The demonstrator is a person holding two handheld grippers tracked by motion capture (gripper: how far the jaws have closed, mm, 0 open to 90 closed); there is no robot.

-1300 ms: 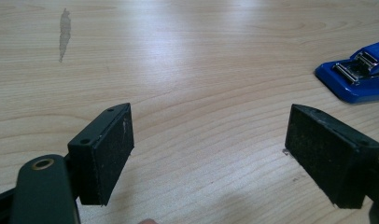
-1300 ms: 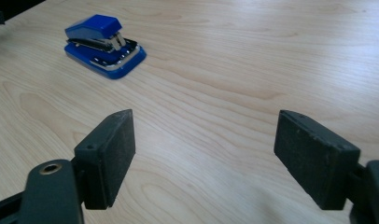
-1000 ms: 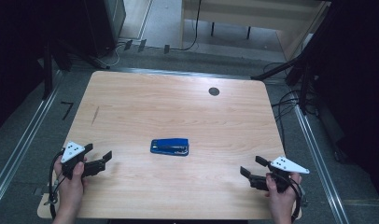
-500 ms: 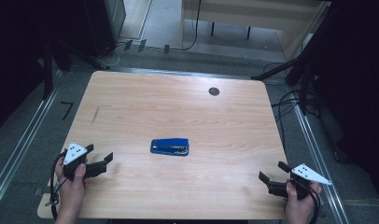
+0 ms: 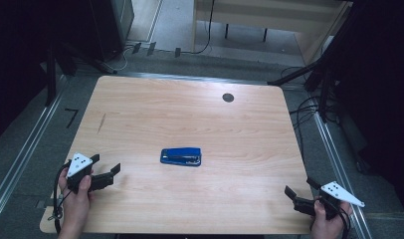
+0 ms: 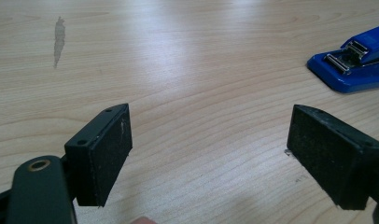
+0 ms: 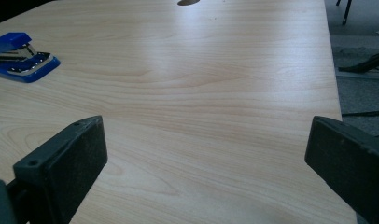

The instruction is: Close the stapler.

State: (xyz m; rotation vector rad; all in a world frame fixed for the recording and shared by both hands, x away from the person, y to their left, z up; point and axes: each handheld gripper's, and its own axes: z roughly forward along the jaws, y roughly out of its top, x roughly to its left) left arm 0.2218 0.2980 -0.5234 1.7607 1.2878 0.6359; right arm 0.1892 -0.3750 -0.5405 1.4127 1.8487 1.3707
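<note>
Pale wood-grain laminate covers the surface (image 5: pixel 190 119), a rounded-corner slab with fine streaks running along its length, a dark elongated smudge (image 5: pixel 101 123) near its left edge and a small dark round port (image 5: pixel 228 97) toward the far side. Around it we see grey floor, metal rails and loose black cables.

Near the middle of the surface lies the stapler (image 5: pixel 180 157), a glossy blue plastic body, long and low, with a bright metal staple channel that shows between its top arm and base in the left gripper view (image 6: pixel 353 63). We can read no brand or lettering on it. It rests flat, touching neither tool.

We hold the left gripper (image 5: pixel 103 172) over the near left corner, its matte black jaws spread wide apart with nothing between them; their flat rectangular pads look slightly gritty. A grey three-cornered plate dotted with dark marks sits on top. Our right gripper (image 5: pixel 296 191) sits at the near right edge, jaws likewise wide apart and empty.

Compared with a second ago, our right gripper has drawn back and outward toward the right corner, farther from the stapler; the left one has barely shifted, and the stapler has not moved.
</note>
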